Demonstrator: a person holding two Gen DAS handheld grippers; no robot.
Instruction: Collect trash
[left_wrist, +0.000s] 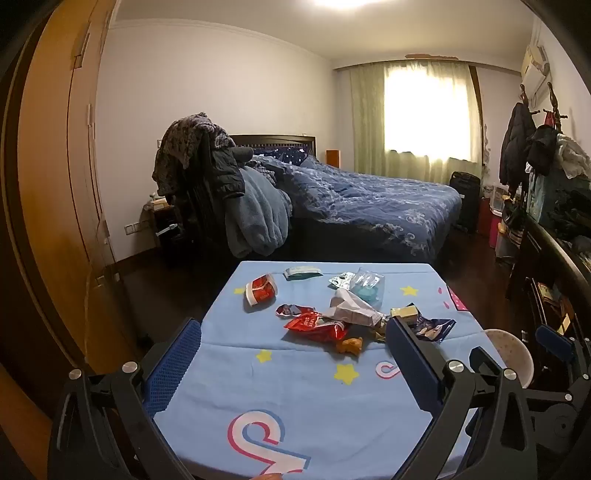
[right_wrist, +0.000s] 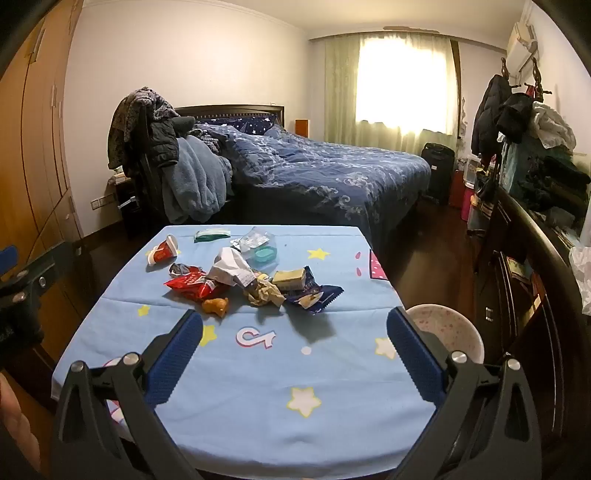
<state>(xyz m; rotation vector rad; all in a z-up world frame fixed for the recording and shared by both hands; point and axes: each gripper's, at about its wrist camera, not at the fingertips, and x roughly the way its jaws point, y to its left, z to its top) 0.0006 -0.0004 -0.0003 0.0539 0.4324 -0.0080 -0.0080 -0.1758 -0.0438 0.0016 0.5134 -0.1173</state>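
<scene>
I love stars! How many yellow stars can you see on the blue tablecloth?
4 in the left view: far left edge, far right, two near the middle. Trash may hide more.

Your left tool (left_wrist: 293, 354) is black plastic: two angled arms rising from about 7 and 5 o'clock in its own view, each ending in a long flat finger faced with a dark blue, finely ribbed pad (left_wrist: 173, 363). Round silver screw heads (left_wrist: 130, 367) sit in pairs at the arm joints, and each arm has a slim teardrop slot. Your right tool (right_wrist: 294, 352) is built the same, with blue pads (right_wrist: 415, 356), silver screws and black linkages. In the left view its blue tip shows at 3 o'clock.
</scene>
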